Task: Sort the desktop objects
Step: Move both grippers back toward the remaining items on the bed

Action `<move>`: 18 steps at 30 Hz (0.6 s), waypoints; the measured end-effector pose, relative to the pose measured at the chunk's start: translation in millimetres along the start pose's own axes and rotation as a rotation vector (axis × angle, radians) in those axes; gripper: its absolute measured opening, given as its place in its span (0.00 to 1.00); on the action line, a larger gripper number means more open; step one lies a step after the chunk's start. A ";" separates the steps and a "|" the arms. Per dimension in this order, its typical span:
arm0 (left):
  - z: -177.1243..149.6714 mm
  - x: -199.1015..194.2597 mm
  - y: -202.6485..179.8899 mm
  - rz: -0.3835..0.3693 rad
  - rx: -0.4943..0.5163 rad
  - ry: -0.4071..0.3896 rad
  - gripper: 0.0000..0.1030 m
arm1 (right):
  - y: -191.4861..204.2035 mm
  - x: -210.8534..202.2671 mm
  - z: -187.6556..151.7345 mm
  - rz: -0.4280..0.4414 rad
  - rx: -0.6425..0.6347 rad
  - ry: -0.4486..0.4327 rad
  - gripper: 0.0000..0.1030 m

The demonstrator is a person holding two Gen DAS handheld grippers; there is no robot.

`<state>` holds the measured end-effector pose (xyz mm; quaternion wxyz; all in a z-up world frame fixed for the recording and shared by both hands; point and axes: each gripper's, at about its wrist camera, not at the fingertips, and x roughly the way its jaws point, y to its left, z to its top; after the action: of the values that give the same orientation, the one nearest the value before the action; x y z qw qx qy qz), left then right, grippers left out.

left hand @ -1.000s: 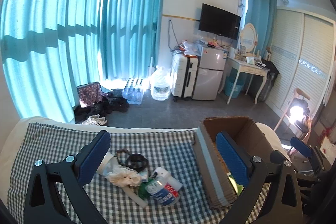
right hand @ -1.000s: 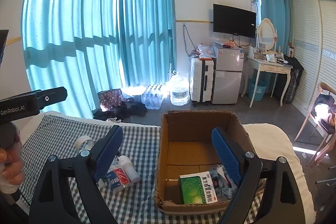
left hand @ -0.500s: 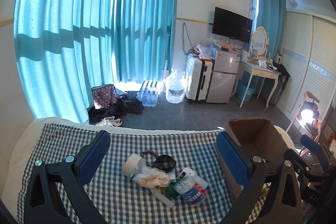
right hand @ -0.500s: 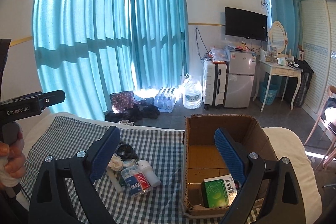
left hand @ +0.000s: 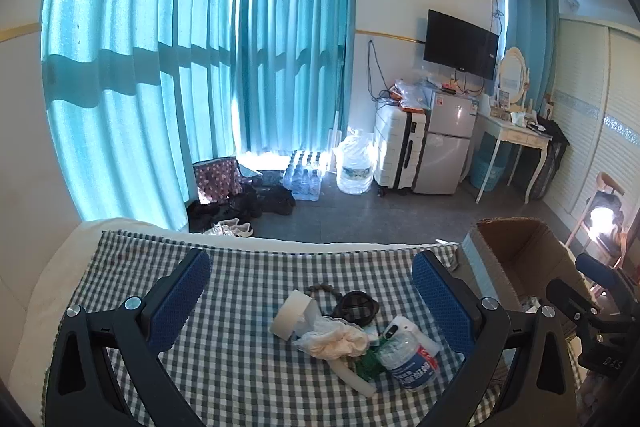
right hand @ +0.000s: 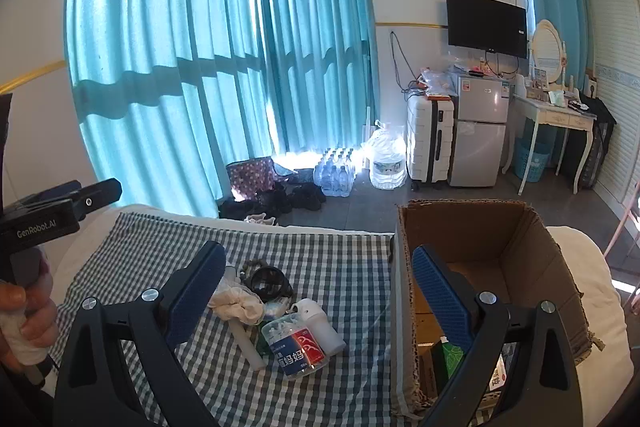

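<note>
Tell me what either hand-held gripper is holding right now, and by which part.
Nothing is held: the left hand-held gripper is open and empty, the right one is opening, empty too.

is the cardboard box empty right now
No, in the right wrist view a green carton lies at the bottom of the cardboard box, partly hidden behind a gripper finger.

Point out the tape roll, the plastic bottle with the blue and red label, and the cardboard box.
tape roll [left hand: 291,311], left wrist view, on its outer side wall.
plastic bottle [right hand: 298,346], right wrist view, on its label.
cardboard box [right hand: 516,247], right wrist view, on its inner right wall.
</note>
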<state>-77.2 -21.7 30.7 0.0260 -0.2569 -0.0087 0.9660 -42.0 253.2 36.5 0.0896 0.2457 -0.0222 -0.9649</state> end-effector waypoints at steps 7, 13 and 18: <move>-14.5 22.0 19.5 0.016 -0.020 0.047 1.00 | 10.9 12.6 -7.0 0.010 -0.020 0.006 0.92; -26.1 44.5 34.6 0.038 -0.033 0.089 1.00 | 16.0 29.7 -12.9 0.023 -0.042 0.026 0.92; -33.7 58.3 42.6 0.046 -0.033 0.117 1.00 | 16.8 45.2 -18.5 0.026 -0.047 0.050 0.92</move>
<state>-113.0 -61.0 -28.7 -0.0001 -0.3135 -0.0169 0.9494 -69.4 228.4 0.4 0.1085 0.2673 -0.0006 -0.9575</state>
